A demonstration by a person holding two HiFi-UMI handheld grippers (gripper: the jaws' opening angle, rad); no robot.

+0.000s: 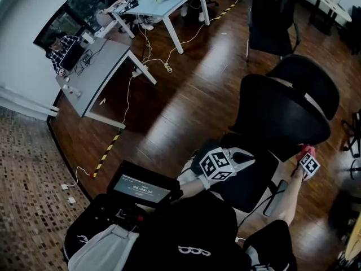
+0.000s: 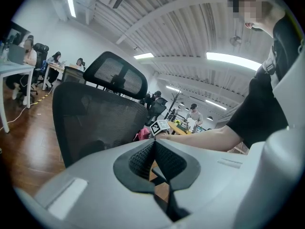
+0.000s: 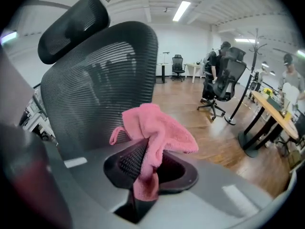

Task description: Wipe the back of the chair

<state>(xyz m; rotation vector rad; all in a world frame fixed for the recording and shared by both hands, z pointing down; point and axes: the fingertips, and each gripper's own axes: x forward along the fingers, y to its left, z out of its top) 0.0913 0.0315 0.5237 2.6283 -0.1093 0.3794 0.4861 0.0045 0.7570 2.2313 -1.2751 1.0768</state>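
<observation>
At the lower right edge of the black mesh chair back (image 1: 282, 117), the right gripper (image 3: 148, 152) has its jaws clamped on a pink cloth (image 3: 157, 128), which bunches up close to the mesh; contact cannot be made out. Over the seat (image 1: 255, 186), the left gripper (image 2: 153, 144) faces the chair back, its jaws pressed together with nothing between them

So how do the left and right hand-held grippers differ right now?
The right hand-held gripper is shut on a pink cloth; the left hand-held gripper is shut, empty. The left hangs over the seat, the right beside the edge of the chair back. Both face the chair back.
</observation>
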